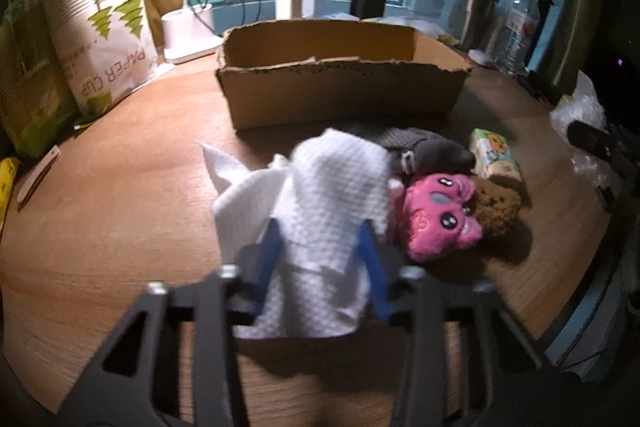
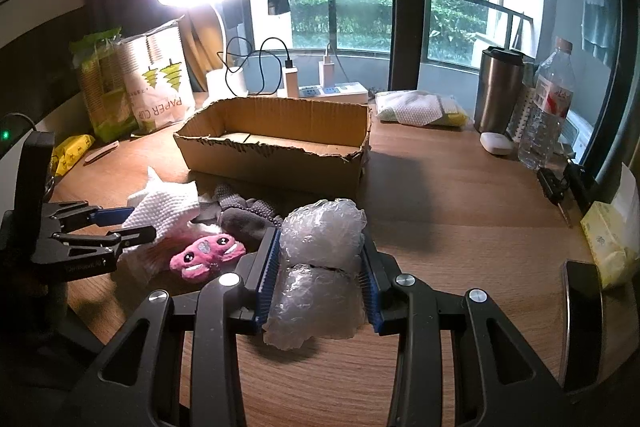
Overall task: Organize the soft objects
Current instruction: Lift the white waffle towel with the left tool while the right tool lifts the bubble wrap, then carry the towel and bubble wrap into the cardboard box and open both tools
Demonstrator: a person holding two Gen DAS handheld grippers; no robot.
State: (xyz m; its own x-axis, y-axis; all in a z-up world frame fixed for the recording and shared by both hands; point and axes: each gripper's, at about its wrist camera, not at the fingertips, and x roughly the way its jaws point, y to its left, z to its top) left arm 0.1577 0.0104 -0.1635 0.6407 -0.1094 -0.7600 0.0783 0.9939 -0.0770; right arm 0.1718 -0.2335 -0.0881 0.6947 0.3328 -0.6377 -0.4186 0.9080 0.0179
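Observation:
My left gripper (image 1: 320, 227) is shut on a white textured cloth (image 1: 328, 195) and holds it just above the wooden table (image 1: 120, 227); it also shows in the right wrist view (image 2: 132, 225). My right gripper (image 2: 320, 247) is shut on a wad of clear bubble wrap (image 2: 320, 251). Beside the cloth lie a pink plush toy (image 1: 436, 215) (image 2: 208, 253), a grey sock (image 1: 436, 155) (image 2: 244, 219), a brown sponge (image 1: 496, 203) and a small tissue pack (image 1: 494, 153). An open cardboard box (image 1: 340, 91) (image 2: 276, 147) stands behind them and looks empty.
A paper cup bag (image 1: 108, 39) (image 2: 160, 87) and green packs stand at the left. A lamp base (image 1: 188, 35) and cables are behind the box. A steel tumbler (image 2: 498, 91), a water bottle (image 2: 548, 107), a phone (image 2: 582, 323) and a tissue pack (image 2: 608, 251) are at the right.

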